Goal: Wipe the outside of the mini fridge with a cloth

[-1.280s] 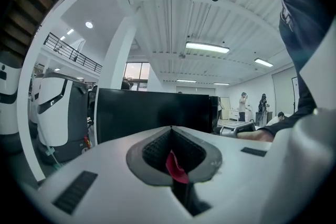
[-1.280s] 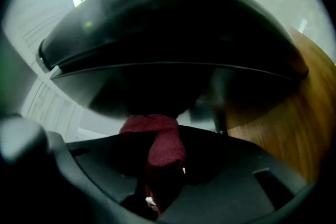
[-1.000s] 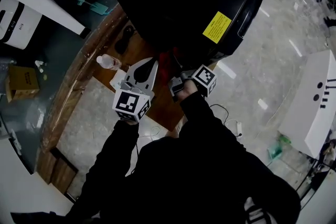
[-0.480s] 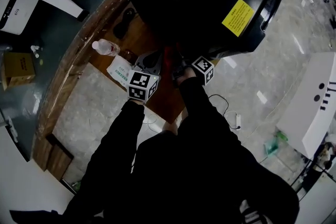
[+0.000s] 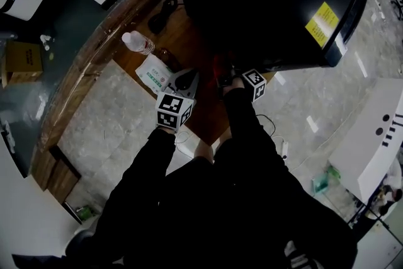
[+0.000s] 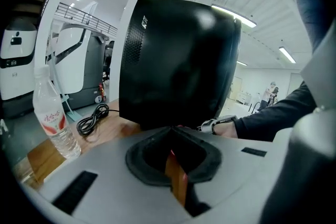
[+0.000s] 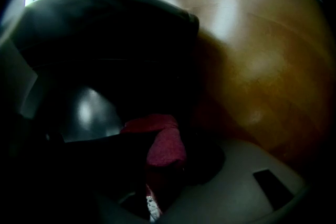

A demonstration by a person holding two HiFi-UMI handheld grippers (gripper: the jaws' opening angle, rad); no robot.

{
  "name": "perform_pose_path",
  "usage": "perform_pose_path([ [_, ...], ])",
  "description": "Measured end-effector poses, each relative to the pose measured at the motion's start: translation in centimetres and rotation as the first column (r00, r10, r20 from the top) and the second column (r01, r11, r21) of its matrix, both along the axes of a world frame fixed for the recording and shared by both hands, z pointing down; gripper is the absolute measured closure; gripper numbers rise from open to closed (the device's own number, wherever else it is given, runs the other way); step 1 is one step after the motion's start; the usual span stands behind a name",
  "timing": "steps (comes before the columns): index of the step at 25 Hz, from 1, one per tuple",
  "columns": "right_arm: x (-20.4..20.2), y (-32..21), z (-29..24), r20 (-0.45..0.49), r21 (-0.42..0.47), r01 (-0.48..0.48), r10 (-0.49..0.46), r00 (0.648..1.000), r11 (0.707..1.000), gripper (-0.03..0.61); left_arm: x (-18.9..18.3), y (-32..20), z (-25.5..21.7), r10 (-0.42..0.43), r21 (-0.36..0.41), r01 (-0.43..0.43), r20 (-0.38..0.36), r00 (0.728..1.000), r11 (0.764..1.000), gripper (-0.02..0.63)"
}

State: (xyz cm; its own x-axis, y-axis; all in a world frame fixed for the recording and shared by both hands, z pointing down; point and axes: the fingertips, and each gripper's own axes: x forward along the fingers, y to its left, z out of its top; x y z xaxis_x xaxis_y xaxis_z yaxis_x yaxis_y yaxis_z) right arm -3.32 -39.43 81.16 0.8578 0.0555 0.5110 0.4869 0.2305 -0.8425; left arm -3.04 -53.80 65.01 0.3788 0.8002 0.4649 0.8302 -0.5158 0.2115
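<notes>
- The black mini fridge (image 5: 264, 3) stands on the wooden table (image 5: 189, 41), filling its far side. A yellow label (image 5: 323, 23) sits near the fridge's right edge.
- Left gripper (image 5: 186, 79): it hangs over the near part of the table, in front of the fridge. In the left gripper view its jaws are together at the tips and hold nothing. The fridge (image 6: 178, 60) rises straight ahead of them.
- Right gripper (image 5: 225, 77): it is beside the left one and low against the fridge's near side. In the right gripper view its jaws are clamped on a red cloth (image 7: 167, 144), bunched up between them.
- The cloth (image 5: 217, 66) lies right at the fridge's lower side (image 7: 105, 50). I cannot confirm contact, because that view is too dark.
- 1 clear water bottle (image 5: 138, 43) stands upright near the table's curved left edge, left of the fridge. It also shows in the left gripper view (image 6: 52, 118).
- A green-and-white packet (image 5: 157, 74) lies flat between the bottle and the left gripper.
- A coiled black cable (image 6: 92, 119) lies on the table beside the fridge, beyond the bottle.
- A cardboard box (image 5: 24, 60) sits on the floor, well off the table's left edge.
</notes>
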Motion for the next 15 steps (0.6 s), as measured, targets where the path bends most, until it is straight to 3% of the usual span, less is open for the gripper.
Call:
perform_pose_path([
  [3, 0.0, -0.2, 0.1, -0.008, -0.041, 0.004, -0.005, 1.000, 0.999, 0.454, -0.2, -1.8, -0.6, -0.020, -0.004, 0.020, -0.005, 1.000, 1.000, 0.607],
  [6, 0.7, -2.5, -2.5, -0.054, -0.126, 0.137, -0.145, 0.988, 0.983, 0.453, 0.1, -3.6, -2.1, -0.048, -0.022, 0.048, -0.025, 0.999, 0.999, 0.607],
  [11, 2.2, -10.1, -13.3, -0.210, -0.242, 0.322, -0.373, 0.904, 0.915, 0.453, 1.6, -6.2, -8.0, -0.098, -0.087, 0.090, -0.085, 0.992, 0.992, 0.607],
  [15, 4.8, -13.3, -23.6, -0.348, -0.325, 0.318, -0.426, 0.835, 0.890, 0.453, 3.5, -6.3, -15.2, -0.119, -0.158, 0.088, -0.199, 0.973, 0.984, 0.607],
])
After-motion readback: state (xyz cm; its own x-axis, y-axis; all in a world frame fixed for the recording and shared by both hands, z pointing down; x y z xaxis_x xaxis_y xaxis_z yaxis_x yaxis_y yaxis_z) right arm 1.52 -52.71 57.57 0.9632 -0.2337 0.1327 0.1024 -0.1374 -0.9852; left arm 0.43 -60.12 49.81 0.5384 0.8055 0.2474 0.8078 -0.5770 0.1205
